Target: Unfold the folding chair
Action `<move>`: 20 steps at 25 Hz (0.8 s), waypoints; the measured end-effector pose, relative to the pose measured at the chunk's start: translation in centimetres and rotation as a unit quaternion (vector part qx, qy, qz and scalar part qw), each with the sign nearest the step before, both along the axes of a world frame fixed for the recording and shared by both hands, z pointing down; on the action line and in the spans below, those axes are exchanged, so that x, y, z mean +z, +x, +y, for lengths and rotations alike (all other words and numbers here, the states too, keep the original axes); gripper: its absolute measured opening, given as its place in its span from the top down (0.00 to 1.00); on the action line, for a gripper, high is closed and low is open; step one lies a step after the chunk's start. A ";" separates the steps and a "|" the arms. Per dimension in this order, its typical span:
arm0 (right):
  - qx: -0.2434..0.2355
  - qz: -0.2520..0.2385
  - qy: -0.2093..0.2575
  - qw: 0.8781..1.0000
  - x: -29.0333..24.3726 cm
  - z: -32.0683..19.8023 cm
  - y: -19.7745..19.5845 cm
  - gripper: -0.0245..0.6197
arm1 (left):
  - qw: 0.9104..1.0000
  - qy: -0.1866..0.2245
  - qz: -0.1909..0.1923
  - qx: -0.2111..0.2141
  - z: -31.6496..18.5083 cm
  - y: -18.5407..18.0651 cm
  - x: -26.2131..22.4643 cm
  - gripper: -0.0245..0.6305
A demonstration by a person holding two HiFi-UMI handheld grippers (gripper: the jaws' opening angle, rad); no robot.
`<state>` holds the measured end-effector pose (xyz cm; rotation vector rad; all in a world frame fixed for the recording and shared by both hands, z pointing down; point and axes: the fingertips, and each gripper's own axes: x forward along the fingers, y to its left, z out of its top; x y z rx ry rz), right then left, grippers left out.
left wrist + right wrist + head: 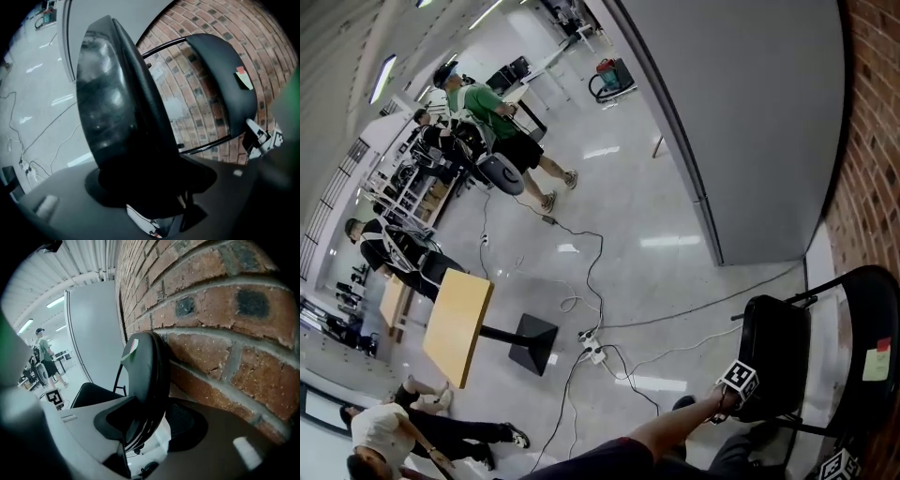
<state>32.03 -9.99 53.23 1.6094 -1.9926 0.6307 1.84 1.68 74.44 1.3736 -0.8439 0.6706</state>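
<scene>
At the foot of the brick wall (220,329), low on the right of the head view, stands the folding chair (806,361) – black, on a thin tube frame, with its back close to the brick.

Seat (117,112): padded, and tilted steeply up in the left gripper view rather than lying level. A clear gap shows between it and the backrest (225,79), so the chair looks part open, not flat and not yet set.

Left gripper (150,183): jaws closed on the near edge of the seat, the pad gripped from both faces.

Right gripper (150,423): jaws clamped on the edge of the backrest, brick just behind it.

Small mark: a pale sticker (132,345) with a red corner near the top of the backrest.

Step in hand, as I judge it – spreading the seat away from the back, one gripper on each half.

Next move calls for the right gripper to steady the backrest while the left swings the seat down and outward toward level, until the frame settles. Risk: the legs sliding on the glossy floor (609,281), or the seat edge slipping out of the jaws.
</scene>
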 end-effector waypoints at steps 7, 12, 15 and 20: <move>0.000 -0.018 0.006 1.000 0.6 -0.1 -0.3 0.65 | 1.000 0.003 0.009 -0.005 -0.6 -0.9 0.2 0.45; 0.012 -0.024 -0.003 1.000 1.4 1.3 1.7 0.65 | 1.000 -0.017 0.020 0.002 1.1 0.6 1.0 0.44; -0.003 -0.044 0.009 0.999 1.0 0.3 -0.6 0.65 | 1.000 0.012 0.026 0.000 -0.2 -0.9 -1.3 0.44; -0.002 -0.045 -0.011 0.999 1.9 -0.7 -1.1 0.65 | 1.000 0.013 0.005 -0.009 -0.5 -3.8 -0.7 0.44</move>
